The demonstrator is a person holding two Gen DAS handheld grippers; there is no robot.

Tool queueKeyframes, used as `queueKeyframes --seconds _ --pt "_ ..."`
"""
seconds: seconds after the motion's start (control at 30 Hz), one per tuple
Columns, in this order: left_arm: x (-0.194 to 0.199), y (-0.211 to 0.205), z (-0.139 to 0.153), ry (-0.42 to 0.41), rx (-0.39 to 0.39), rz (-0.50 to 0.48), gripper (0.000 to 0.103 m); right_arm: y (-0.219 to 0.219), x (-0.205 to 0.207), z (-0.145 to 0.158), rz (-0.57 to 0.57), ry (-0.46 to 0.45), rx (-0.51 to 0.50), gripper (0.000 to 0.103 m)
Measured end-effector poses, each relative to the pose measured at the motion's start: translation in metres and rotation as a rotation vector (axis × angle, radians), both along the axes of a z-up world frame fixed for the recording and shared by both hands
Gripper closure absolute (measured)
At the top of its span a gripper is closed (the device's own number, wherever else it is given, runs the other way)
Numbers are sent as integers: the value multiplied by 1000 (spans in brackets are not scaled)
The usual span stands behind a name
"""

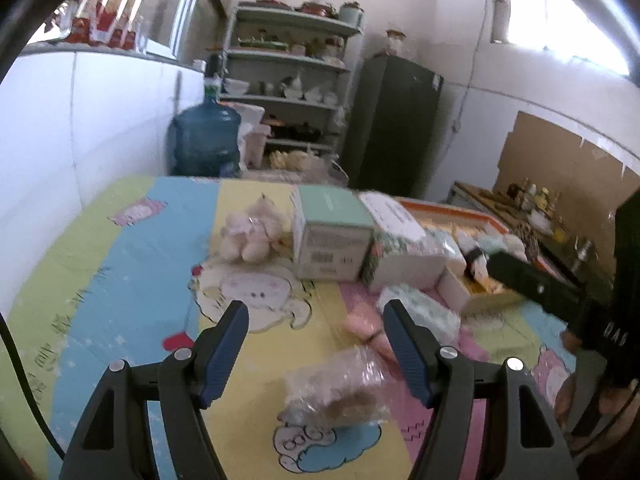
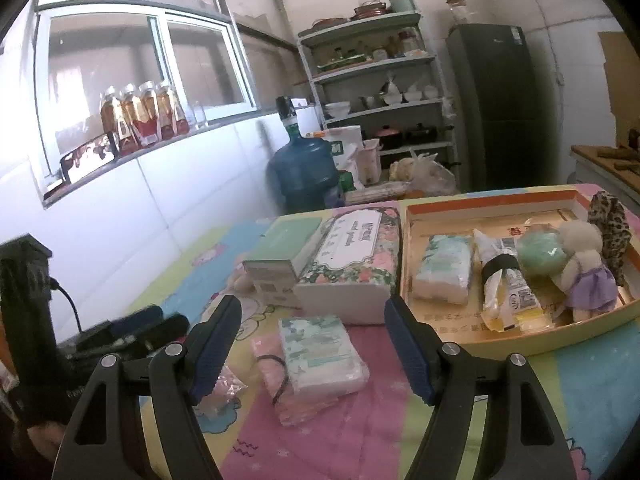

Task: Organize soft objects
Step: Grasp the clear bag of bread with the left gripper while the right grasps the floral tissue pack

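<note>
left gripper [image 1: 316, 320]: jaws apart, empty | right gripper [image 2: 312, 316]: apart (nothing between) | tissue pack [image 2: 322, 354]: near, left of tray [image 2: 520, 344]

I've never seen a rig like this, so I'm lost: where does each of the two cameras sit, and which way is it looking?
Left wrist view: sits on the left gripper, looking forward and slightly down over the colourful mat at a clear-wrapped packet; its open jaws show, and the right gripper at the right edge.
Right wrist view: sits on the right gripper, facing a tissue pack and the tray; its open jaws show, and the left gripper at the left.
Shared: mint box, water jug, shelves, fridge.
</note>
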State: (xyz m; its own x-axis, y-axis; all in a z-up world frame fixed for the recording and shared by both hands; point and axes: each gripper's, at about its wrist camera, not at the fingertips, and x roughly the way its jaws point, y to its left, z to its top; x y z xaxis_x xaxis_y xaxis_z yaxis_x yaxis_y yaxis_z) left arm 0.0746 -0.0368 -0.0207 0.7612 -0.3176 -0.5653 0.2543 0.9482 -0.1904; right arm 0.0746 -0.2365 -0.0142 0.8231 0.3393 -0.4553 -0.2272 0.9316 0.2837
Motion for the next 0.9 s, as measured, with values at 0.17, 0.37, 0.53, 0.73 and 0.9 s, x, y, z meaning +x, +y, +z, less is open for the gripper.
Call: queueKeyframes --seconds 0.17,0.37,0.53,0.73,0.9 --pt "3 -10 -20 52 22 -21 33 4 0 -1 0 8 -8 28" --pt "4 -12 -32 81 -6 -40 33 6 2 -3 1 18 -14 28" --pt "5 -12 -41 119 -51 -90 34 9 6 -9 22 40 -9 28" --pt "1 -16 -46 121 -56 -120 50 16 15 -17 60 76 -24 28" --pt "-1 -10 -46 110 -71 -116 52 22 24 -23 83 103 -55 28"
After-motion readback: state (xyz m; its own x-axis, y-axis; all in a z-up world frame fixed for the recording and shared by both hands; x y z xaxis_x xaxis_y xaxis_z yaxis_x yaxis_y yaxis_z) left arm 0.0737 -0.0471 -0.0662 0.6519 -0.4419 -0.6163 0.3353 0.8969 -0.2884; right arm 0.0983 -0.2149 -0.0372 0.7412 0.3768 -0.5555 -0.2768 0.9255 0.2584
